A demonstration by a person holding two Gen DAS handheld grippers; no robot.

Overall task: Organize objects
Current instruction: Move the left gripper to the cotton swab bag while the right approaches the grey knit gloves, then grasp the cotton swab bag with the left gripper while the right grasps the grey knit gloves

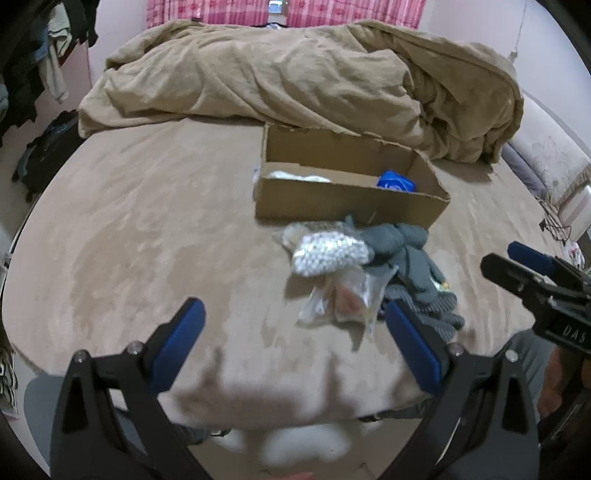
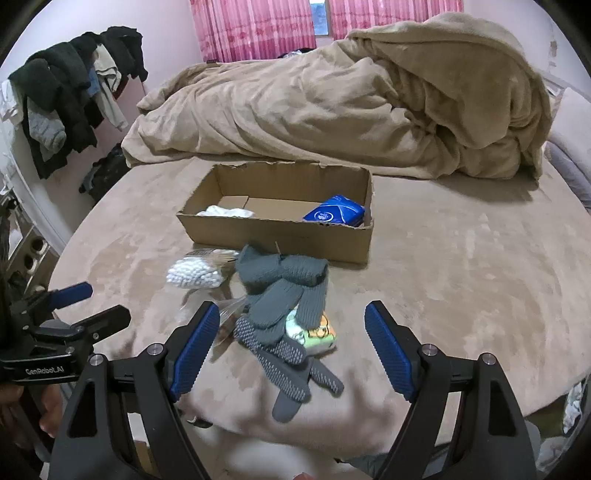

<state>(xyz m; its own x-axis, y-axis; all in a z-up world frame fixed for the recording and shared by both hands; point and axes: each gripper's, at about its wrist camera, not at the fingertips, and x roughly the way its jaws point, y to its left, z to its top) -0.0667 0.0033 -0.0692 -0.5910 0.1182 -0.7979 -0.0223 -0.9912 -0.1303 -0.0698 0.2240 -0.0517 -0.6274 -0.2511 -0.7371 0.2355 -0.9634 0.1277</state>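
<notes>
An open cardboard box [image 1: 343, 201] [image 2: 280, 232] sits on the bed, holding a white cloth [image 2: 226, 212] at its left and a blue packet [image 2: 334, 213] [image 1: 396, 181] at its right. In front of it lies a pile: a bag of white cotton swabs [image 1: 328, 253] [image 2: 194, 275], grey knit gloves [image 2: 284, 291] [image 1: 406, 251], grey dotted gloves [image 2: 288, 363], a clear plastic packet [image 1: 341, 299] and a small colourful item [image 2: 314, 334]. My left gripper [image 1: 295, 332] is open and empty, short of the pile. My right gripper [image 2: 291, 332] is open and empty, above the gloves.
A crumpled tan blanket [image 1: 295, 70] [image 2: 351, 99] fills the back of the bed. Pink curtains [image 2: 258, 26] hang behind. Dark clothes [image 2: 70, 88] hang on a rack at left. The bed's near edge lies just below the grippers.
</notes>
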